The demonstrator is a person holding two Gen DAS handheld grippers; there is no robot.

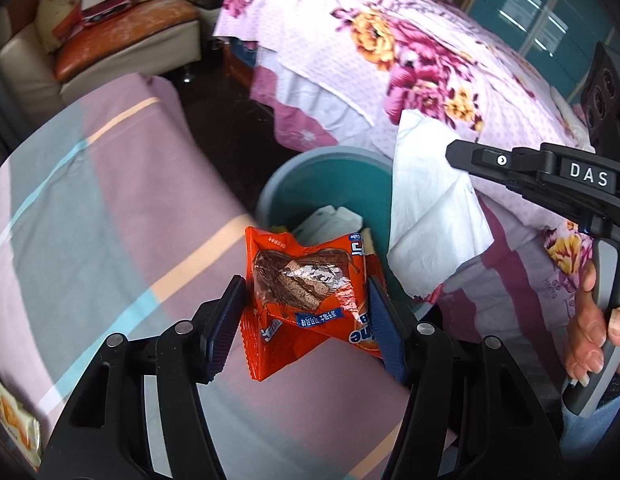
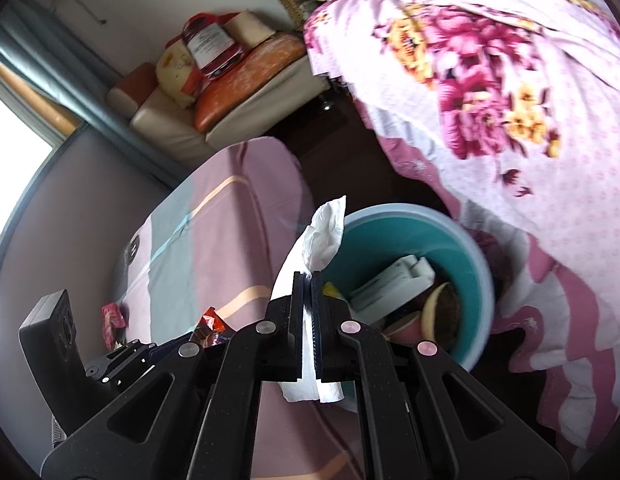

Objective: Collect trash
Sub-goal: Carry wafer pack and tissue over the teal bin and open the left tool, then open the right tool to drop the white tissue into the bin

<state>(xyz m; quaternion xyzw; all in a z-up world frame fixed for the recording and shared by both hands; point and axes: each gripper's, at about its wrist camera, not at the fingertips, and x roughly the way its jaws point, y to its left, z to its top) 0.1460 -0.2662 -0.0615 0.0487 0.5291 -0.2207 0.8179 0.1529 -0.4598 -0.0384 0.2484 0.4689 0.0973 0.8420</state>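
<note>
Above the teal bin (image 1: 329, 184), the left gripper (image 1: 306, 312) points steeply down with its jaws clamped on an orange snack wrapper (image 1: 306, 300), which is crumpled between the blue pads. To its right, the right gripper (image 2: 308, 312) also angles downward, a hand (image 1: 593, 332) wrapped around its grey handle; its jaws are pressed together on a white tissue (image 2: 321, 236), which sticks out above and below the fingers.

Only the left wrist view shows that hand and the tissue hanging broad and flat beside the bin. Only the right wrist view looks well into the bin (image 2: 421, 240): it holds a white carton (image 2: 393, 284), fruit peel (image 2: 437, 316) and a yellow scrap. That view also shows a pink wrapper (image 2: 114, 318) lying on the striped bed sheet (image 2: 214, 240), left of the left gripper.

The bin stands on dark floor between the striped bed (image 1: 90, 208) and a floral bedspread (image 1: 409, 60). A cream sofa (image 1: 110, 40) with orange cushions sits beyond.
</note>
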